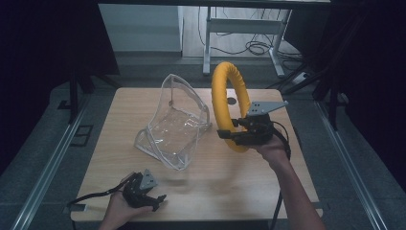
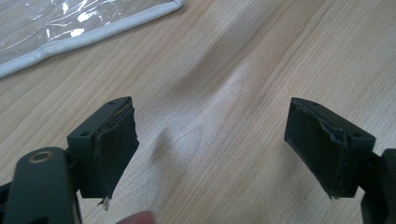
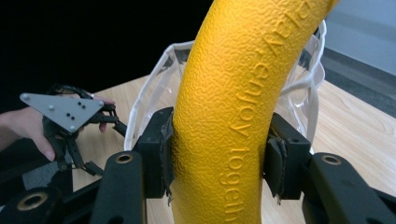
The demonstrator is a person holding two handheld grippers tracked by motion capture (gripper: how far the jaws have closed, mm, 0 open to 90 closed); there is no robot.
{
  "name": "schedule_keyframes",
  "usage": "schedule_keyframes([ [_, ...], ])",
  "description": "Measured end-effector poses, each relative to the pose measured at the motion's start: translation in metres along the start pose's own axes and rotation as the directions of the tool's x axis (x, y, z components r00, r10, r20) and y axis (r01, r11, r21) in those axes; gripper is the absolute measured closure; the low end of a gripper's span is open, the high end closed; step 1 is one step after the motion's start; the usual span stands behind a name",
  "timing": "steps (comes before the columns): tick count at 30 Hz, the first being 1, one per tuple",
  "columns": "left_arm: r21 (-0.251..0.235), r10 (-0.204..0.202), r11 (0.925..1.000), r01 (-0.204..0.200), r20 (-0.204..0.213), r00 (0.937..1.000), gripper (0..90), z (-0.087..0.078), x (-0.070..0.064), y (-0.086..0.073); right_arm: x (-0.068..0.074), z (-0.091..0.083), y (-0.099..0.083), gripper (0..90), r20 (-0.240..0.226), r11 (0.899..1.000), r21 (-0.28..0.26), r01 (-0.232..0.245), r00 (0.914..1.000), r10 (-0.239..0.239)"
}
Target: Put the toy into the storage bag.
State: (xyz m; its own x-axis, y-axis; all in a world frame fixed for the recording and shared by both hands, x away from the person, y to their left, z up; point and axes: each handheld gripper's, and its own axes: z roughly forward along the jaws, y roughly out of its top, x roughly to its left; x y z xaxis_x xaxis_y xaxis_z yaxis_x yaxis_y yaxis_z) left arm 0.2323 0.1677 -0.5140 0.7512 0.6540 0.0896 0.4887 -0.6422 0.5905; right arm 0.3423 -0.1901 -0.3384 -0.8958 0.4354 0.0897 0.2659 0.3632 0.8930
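A yellow foam ring (image 1: 229,98) stands upright above the right half of the table, held by its lower part. My right gripper (image 1: 229,135) is shut on the yellow ring (image 3: 229,140), both pads pressed into its textured side. A clear plastic bag with white piping (image 1: 173,122) sits open on the table's middle, just left of the ring. My left gripper (image 1: 158,201) rests low at the front left of the table, open, with bare wood between its pads (image 2: 116,144). The bag's white edge (image 2: 93,35) lies beyond it.
The wooden table (image 1: 215,187) has free surface along its front and right. A small dark round spot (image 1: 231,101) marks the tabletop behind the ring. Beyond the far edge stand white desk legs (image 1: 207,43) and floor cables (image 1: 258,48).
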Motion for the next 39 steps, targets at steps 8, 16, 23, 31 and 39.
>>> schedule_keyframes([
  [8,0.001,0.001,1.0,-0.001,0.002,1.0,16.9,0.0,0.0,0.0,0.004,0.001,0.005,50.0,-0.017,0.999,-0.043,0.001,0.9999,-0.002],
  [16,0.006,0.005,1.0,-0.005,0.003,1.0,16.9,0.001,0.0,0.0,0.009,0.003,0.008,50.0,-0.033,0.997,-0.078,-0.004,0.9995,0.001],
  [23,0.014,0.009,0.9999,-0.009,0.003,1.0,16.9,0.002,0.0,0.0,0.012,0.001,0.014,49.9,-0.045,0.993,-0.116,-0.004,0.999,-0.001],
  [31,0.016,0.01,0.9998,-0.01,0.008,0.9999,16.9,0.003,0.0,-0.001,0.018,0.0,0.023,49.9,-0.052,0.988,-0.157,0.002,0.9986,-0.011],
  [39,0.015,0.01,0.9998,-0.01,0.008,0.9999,16.9,0.003,-0.001,-0.001,0.026,0.001,0.032,49.8,-0.07,0.982,-0.188,0.01,0.9973,-0.024],
])
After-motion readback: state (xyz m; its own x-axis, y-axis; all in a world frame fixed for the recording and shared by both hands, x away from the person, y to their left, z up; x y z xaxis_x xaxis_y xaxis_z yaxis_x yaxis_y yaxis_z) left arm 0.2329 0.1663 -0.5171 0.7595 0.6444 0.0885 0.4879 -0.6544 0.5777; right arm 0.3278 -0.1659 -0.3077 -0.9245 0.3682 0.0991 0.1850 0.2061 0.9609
